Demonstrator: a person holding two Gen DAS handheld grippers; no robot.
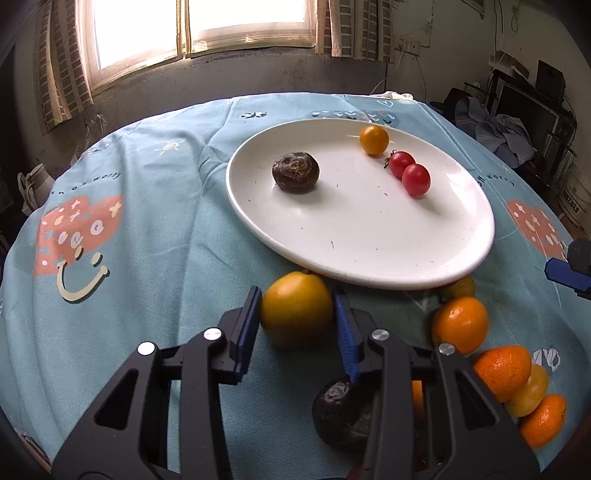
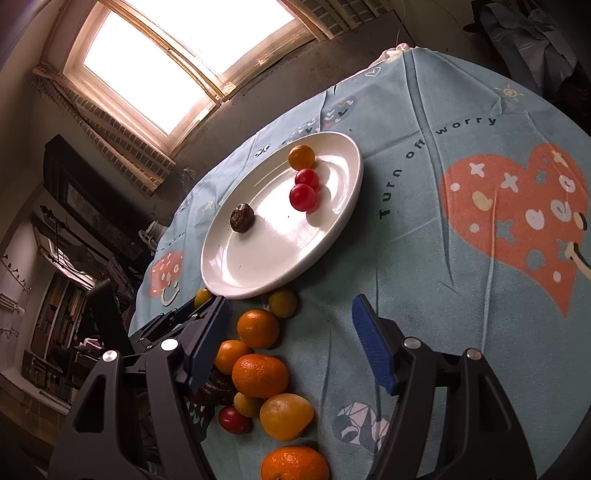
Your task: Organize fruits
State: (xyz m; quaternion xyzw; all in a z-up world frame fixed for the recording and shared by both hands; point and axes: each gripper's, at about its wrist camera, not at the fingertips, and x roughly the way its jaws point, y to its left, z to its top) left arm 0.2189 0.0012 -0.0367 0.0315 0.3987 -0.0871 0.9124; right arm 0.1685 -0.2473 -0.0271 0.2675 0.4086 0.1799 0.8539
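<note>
My left gripper (image 1: pixel 297 314) is shut on a round yellow fruit (image 1: pixel 295 310) that sits on the tablecloth just in front of the white plate (image 1: pixel 351 229); both blue pads press on its sides. The plate holds a dark wrinkled fruit (image 1: pixel 295 172), a small yellow tomato (image 1: pixel 374 139) and two red cherry tomatoes (image 1: pixel 415 179). My right gripper (image 2: pixel 291 308) stands open above the cloth, holding nothing. Below it lies a row of loose fruit: oranges (image 2: pixel 258 328), a yellow fruit (image 2: pixel 286 415) and a red tomato (image 2: pixel 233 419). The left gripper's black frame (image 2: pixel 166 321) shows behind the right gripper's left finger.
The round table wears a blue cloth (image 1: pixel 147 221) printed with hearts. Another dark fruit (image 1: pixel 343 417) lies under the left gripper's right finger, with oranges (image 1: pixel 460 325) beside it. A window (image 1: pixel 199 26) and wall stand behind the table; clutter (image 1: pixel 517 122) sits at the far right.
</note>
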